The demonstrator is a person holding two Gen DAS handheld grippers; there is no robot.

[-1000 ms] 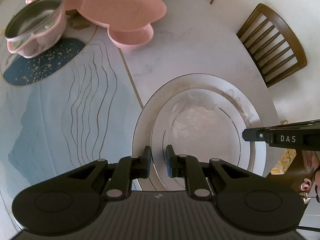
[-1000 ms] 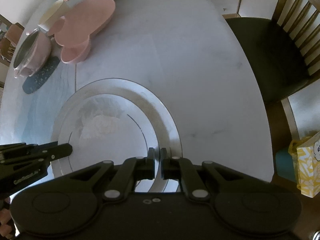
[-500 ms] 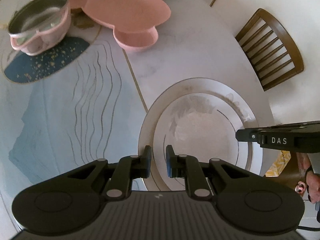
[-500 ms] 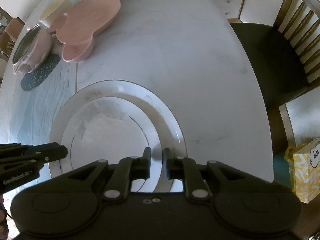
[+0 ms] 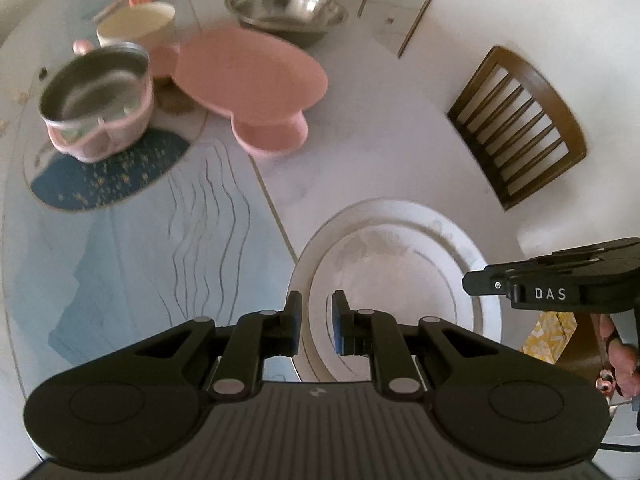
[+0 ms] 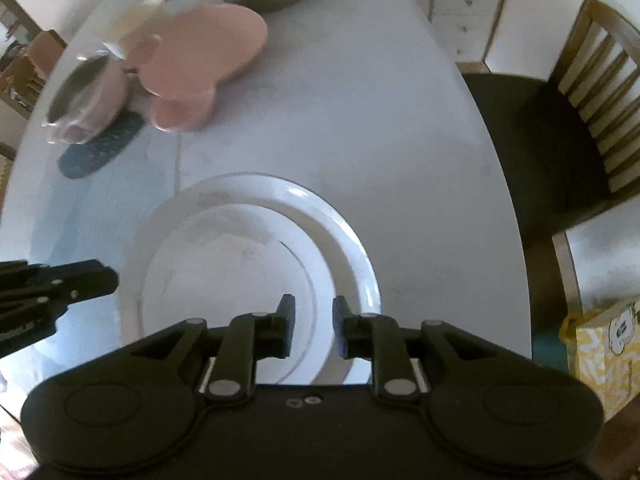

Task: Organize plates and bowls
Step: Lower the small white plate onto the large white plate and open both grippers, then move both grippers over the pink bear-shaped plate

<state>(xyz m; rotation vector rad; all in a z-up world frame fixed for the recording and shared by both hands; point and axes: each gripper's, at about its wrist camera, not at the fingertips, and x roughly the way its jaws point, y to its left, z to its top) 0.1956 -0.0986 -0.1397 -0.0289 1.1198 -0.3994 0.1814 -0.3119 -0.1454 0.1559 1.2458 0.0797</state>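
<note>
Two white plates lie stacked on the table, a smaller plate point(image 5: 396, 280) point(image 6: 228, 264) on a larger plate point(image 5: 400, 208) point(image 6: 340, 224). My left gripper point(image 5: 314, 322) hovers over the stack's left rim, its jaws a narrow gap apart with nothing between them. My right gripper point(image 6: 314, 326) hangs over the right side of the stack; its jaws are opening and hold nothing. Each gripper's tip shows in the other's view, the right gripper point(image 5: 476, 282) and the left gripper point(image 6: 108, 280). Farther back sit a pink mushroom-shaped plate point(image 5: 252, 76) and a pink bowl with steel liner point(image 5: 100, 96).
A cream bowl point(image 5: 136, 24) and a steel bowl point(image 5: 286, 8) stand at the far end. A wooden chair point(image 5: 516, 124) point(image 6: 560, 120) is by the table's right edge, and a yellow bag point(image 6: 608, 348) is on the floor. A person's hand point(image 5: 622, 356) shows at right.
Both grippers have lifted away from the stacked plates, which stay on the table. The right jaws went from shut to parted. The left jaws look the same.
</note>
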